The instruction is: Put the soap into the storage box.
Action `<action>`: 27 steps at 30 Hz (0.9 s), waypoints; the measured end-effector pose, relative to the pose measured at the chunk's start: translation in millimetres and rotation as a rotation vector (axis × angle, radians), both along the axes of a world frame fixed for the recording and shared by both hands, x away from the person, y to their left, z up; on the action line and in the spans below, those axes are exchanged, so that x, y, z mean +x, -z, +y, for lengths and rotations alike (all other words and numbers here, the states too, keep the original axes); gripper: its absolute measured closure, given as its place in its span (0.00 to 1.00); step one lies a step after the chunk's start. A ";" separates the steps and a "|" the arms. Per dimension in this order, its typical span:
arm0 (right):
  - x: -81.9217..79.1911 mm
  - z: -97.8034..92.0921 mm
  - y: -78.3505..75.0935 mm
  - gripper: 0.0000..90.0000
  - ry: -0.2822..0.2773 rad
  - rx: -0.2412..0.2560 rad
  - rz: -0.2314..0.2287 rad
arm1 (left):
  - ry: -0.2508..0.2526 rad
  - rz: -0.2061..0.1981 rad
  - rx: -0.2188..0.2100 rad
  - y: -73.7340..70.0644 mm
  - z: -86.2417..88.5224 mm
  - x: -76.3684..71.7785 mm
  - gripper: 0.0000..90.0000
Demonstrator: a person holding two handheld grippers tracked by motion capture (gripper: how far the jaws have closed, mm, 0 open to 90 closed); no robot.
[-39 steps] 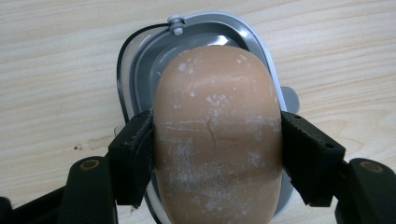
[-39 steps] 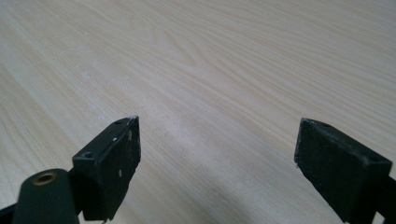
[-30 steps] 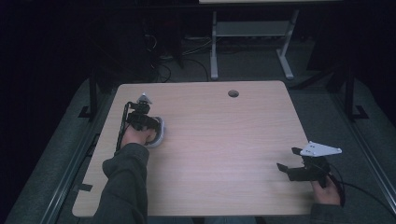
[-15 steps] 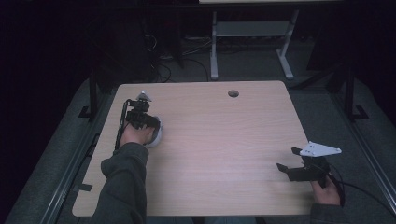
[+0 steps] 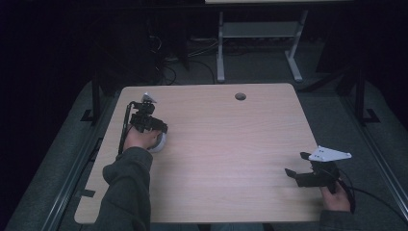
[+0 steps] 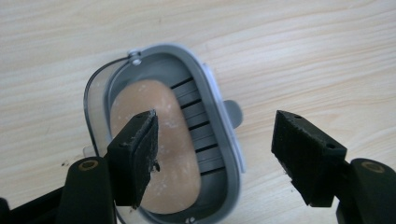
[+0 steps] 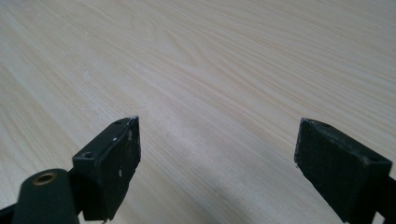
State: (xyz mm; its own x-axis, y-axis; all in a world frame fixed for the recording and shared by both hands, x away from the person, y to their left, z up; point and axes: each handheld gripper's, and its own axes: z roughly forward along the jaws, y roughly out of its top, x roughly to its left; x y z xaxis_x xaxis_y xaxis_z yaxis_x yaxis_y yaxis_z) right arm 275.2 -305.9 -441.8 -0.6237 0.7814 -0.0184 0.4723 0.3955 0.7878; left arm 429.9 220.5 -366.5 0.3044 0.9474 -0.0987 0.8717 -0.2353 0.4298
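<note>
While the left gripper point(image 6: 215, 158) is hanging over the soap dish point(image 6: 219, 116) near the table's point(image 5: 231, 144) left edge, its fingers point(image 6: 137, 154) are standing open and gripping nothing. One finger is sitting over the soap bar point(image 6: 159, 140); the other is outside the dish rim. The dish's long axis is running roughly along the fingers, so they're straddling its narrow width. The right gripper point(image 5: 300, 168) is idling well apart, fingers open, empty.
</note>
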 end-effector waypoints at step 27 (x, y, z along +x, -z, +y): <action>0.3 -0.3 0.2 0.16 0.003 0.000 0.001 | 0.080 -0.028 -0.219 -11.3 1.4 -9.6 0.32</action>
